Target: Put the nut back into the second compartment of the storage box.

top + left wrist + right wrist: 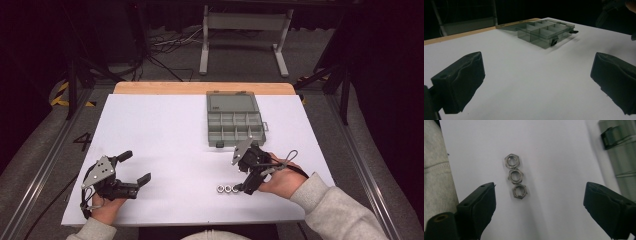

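near the right front of the table (pixel 150 130), three hex nuts (pixel 515 175) lie touching in a row below the right gripper (pixel 539 207), jaws apart; small, stiff, likely slippery: grip across flats.

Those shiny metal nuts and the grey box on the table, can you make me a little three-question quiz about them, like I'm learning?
1. How many shiny hexagonal metal nuts lie in a row on the white table?
2. True or false: the grey plastic compartment box has its lid shut.
3. Which is closest to the nuts: A) the left gripper, B) the right gripper, C) the box?

Key
1. Three, touching one another.
2. False: the lid lies open, and the compartments show.
3. B: its black fingers are spread wide on either side of the row.
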The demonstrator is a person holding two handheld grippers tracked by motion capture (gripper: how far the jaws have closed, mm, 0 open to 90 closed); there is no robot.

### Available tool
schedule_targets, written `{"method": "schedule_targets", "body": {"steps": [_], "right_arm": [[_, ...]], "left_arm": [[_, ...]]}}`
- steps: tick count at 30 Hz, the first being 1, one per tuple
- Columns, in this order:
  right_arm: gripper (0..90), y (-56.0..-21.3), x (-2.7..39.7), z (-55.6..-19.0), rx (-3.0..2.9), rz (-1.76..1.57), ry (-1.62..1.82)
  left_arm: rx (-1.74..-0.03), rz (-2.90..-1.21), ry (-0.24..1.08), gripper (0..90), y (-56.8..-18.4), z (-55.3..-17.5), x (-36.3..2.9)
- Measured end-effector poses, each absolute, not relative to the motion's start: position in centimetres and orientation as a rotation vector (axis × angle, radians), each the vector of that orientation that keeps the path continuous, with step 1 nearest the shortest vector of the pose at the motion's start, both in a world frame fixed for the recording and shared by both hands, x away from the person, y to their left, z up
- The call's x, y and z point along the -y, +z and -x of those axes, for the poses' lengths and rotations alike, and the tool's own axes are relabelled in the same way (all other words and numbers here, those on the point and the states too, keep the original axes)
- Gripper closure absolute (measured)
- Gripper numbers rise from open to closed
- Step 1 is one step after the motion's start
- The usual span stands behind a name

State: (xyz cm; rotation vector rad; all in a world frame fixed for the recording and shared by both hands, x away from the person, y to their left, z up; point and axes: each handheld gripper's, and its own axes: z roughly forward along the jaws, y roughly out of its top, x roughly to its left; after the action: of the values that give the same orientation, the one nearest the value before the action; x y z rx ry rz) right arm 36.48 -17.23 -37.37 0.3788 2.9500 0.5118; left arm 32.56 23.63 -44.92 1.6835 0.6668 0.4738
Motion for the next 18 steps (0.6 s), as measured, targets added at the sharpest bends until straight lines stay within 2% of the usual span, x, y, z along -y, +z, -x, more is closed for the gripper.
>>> {"method": "schedule_targets", "body": {"steps": [7, 18], "right_arm": [[23.8, -39.4, 16.1, -36.5, -3.015, -0.334, 0.422], [50.2, -41.7, 15.4, -36.4, -3.053, -0.283, 0.303]], "left_arm": [[-0.679, -1.694, 0.497, 0.3, -44.8, -32.5, -23.7], [-0.648, -1.69, 0.519, 1.3, -44.6, -32.3, -23.7]]}}
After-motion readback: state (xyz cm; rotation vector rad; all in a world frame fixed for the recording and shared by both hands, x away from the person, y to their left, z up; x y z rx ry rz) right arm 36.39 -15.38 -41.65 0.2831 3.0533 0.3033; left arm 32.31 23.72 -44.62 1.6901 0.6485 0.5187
